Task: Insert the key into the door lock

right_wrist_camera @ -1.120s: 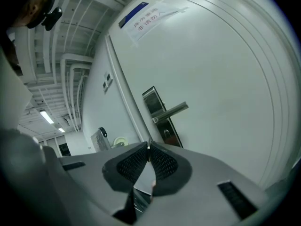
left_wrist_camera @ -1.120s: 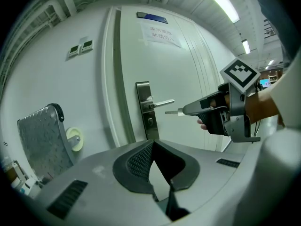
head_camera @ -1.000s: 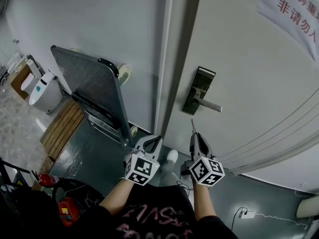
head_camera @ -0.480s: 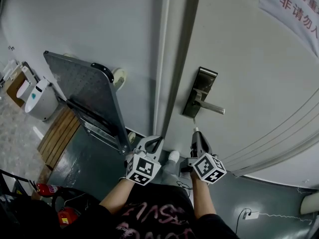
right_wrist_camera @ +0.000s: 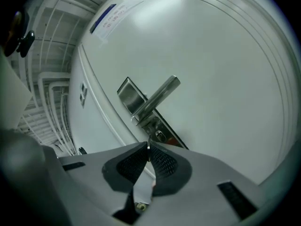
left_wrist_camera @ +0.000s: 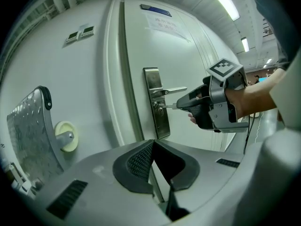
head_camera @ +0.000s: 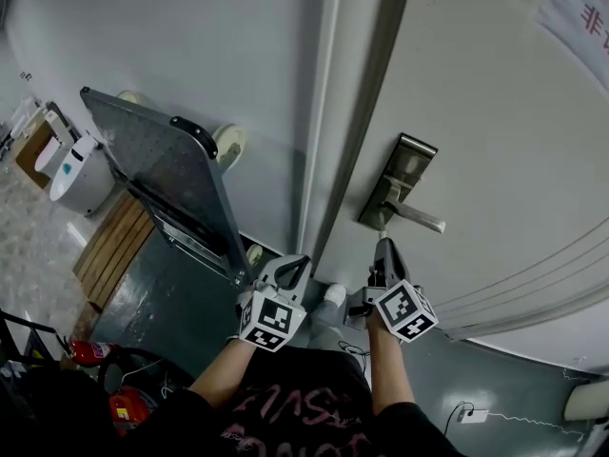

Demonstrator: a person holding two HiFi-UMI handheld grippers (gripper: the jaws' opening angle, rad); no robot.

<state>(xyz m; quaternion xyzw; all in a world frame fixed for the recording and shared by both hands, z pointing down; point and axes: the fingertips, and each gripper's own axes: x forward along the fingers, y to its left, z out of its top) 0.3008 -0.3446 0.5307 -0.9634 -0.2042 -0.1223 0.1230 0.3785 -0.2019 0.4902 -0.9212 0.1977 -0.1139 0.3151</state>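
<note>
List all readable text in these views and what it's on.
Paper sign on the door: red Chinese characters, cut off by the frame edge, unreadable.
Same sign in both gripper views: too blurred to read.
Marker cubes: patterns only, no text.

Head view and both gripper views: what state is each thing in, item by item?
Door: closed.
Handle: level, not pressed down.
Key: gripped, tip at the keyhole; cannot tell whether it has entered.
Right gripper: shut on the key.
Left gripper: shut, nothing in it.
Platform cart: folded, leaning against the wall.
</note>
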